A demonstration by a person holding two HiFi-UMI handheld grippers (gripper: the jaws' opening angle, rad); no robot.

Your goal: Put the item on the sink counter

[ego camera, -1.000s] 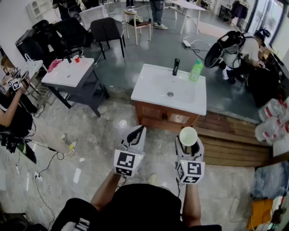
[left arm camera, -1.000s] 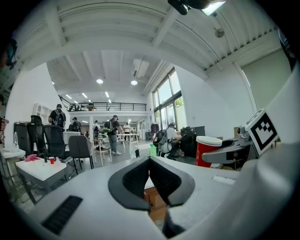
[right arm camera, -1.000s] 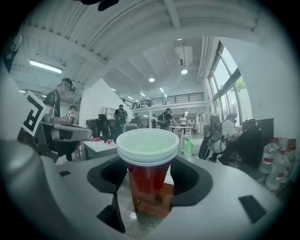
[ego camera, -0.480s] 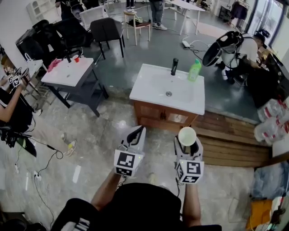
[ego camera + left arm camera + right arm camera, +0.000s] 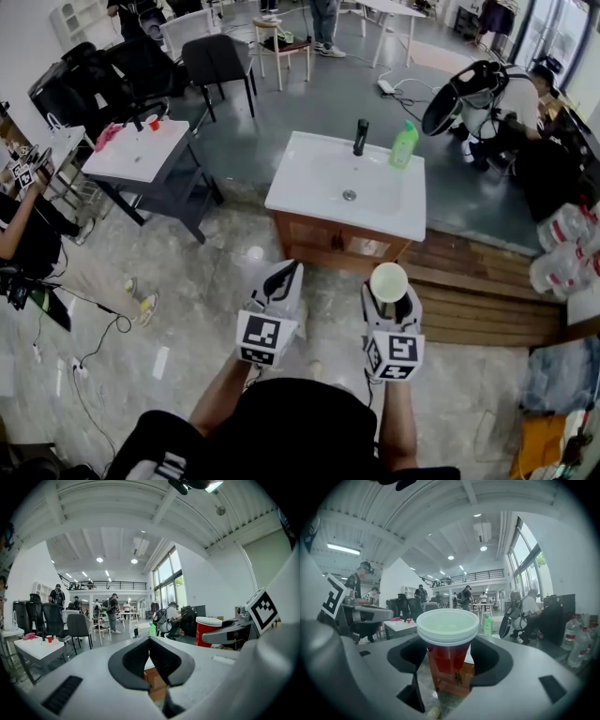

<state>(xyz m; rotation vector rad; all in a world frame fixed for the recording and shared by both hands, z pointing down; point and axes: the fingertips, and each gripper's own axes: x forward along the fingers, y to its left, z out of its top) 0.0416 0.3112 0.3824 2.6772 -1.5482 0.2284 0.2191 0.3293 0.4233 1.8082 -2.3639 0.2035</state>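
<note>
A red plastic cup (image 5: 447,644) with a white rim (image 5: 388,281) stands upright between the jaws of my right gripper (image 5: 390,298), which is shut on it. The cup hangs in the air well short of the white sink counter (image 5: 305,195), which rests on a wooden cabinet (image 5: 339,246) ahead of me. My left gripper (image 5: 281,283) hangs beside the right one with its dark pads (image 5: 149,660) pressed together and nothing in them. In the left gripper view the cup (image 5: 206,631) shows at the right.
On the counter stand a black faucet (image 5: 360,138) and a green bottle (image 5: 405,144) at the back, with a drain (image 5: 349,195) in the basin. A second white table (image 5: 131,150) stands at the left, chairs (image 5: 217,62) behind. People sit at the left and crouch at the right. Water bottles (image 5: 562,248) lie at the far right.
The sink counter has drifted slightly left and up in the head view. Both grippers and the cup keep their places.
</note>
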